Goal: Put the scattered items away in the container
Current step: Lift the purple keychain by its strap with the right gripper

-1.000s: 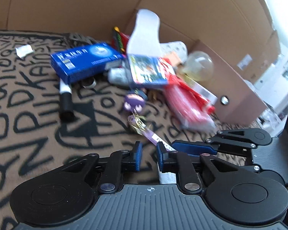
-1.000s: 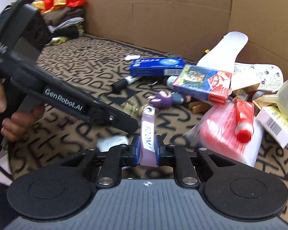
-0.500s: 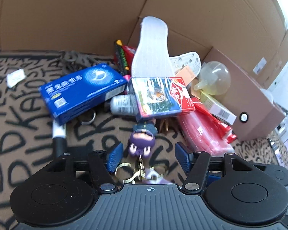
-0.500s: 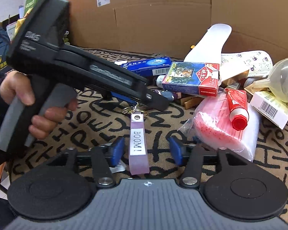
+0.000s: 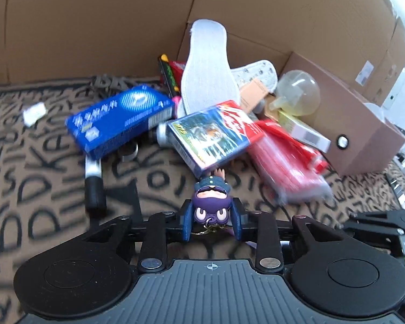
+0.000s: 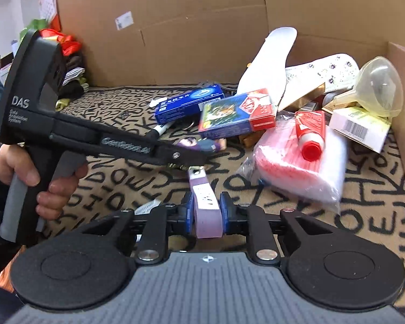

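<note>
Purple plastic fills the gap of the left gripper [image 5: 212, 222]: its blue pads are closed against the sides of a small figure keychain [image 5: 210, 207], whose gold ring is mostly hidden beneath the figure and the gripper body. From the right wrist view the same figure [image 6: 199, 144] shows only in part, cut off behind the left gripper's black nose. The right gripper [image 6: 206, 212] is narrowed onto the keychain's lilac strap [image 6: 205, 205]; the print on the strap's white label is too blurred to read. A hand [image 6: 32, 172] grips the left tool's grey handle, the rest of the person out of frame.

Beyond the figure, the pile crowds the brown cardboard box [image 5: 345, 124]. A card pack with a tiger picture [image 5: 214, 135] lies just past the figure's head, partly covering a white bottle whose cap alone peeks out. A blue carton [image 5: 118, 117] sits on top of a marker [image 5: 93, 181], hiding its upper half. Just right of the card pack lies a red-and-white bag [image 6: 297, 167] with a red tube [image 6: 310, 132] on top. A white insole [image 5: 208, 67] leans upright against the cardboard wall behind, a clear funnel [image 6: 378, 86] rests at the box's edge, and everything lies on a lettered brown mat [image 5: 40, 202]. Much of the left view is smeared by motion blur.
</note>
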`<state>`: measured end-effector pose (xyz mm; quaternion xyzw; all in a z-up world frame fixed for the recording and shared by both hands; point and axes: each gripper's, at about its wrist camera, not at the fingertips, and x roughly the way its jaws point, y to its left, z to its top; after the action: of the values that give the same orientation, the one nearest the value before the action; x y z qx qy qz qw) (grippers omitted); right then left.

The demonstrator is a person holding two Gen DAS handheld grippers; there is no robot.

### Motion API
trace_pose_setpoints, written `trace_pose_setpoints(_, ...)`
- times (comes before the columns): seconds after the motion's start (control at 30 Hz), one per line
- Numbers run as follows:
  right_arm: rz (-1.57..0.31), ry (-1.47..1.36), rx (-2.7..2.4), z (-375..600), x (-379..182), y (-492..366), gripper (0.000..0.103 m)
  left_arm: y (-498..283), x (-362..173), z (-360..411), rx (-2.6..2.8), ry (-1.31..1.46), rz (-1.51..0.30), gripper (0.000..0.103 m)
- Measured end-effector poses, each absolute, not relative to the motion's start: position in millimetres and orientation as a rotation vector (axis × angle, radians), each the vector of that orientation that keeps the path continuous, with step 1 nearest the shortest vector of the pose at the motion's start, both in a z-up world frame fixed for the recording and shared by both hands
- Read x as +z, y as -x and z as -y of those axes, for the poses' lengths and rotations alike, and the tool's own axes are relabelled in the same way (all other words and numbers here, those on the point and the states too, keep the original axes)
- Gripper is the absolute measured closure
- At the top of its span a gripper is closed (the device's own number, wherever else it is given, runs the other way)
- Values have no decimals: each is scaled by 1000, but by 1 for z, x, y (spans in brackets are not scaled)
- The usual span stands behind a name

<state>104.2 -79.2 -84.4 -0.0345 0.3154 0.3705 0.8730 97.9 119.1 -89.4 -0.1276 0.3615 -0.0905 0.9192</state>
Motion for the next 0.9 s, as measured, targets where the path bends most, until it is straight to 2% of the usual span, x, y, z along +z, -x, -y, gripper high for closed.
trace_pose_setpoints(0.13, -674, 61, 797, 94, -86, -92, 80, -77, -91, -119, -209, 332, -750, 75)
trace_pose_setpoints(0.2, -689, 65, 800, 95, -88, -89, 79, -74, -93, -119, -214, 362, -745, 56)
trace_pose_setpoints(0.37, -672, 43, 777, 93, -90, -87, 76, -81, -92, -115, -223, 396, -747, 37)
trace_pose_setpoints(0.47, -667, 29, 764, 92, -91, -86, 76, -84, -90, -105, -205, 329, -751, 40)
trace_pose_setpoints(0.5, -667, 24, 758, 91, -91, -85, 79, -84, -88, -101, -192, 298, -753, 66)
trace_pose_setpoints(0.57, -666, 14, 761, 92, -89, -84, 82, -82, -86, -101, -194, 290, -758, 72)
trace_pose_setpoints(0.9, -602, -69, 810, 112, -68, -72, 84, -70, -66, -99, -228, 334, -722, 74)
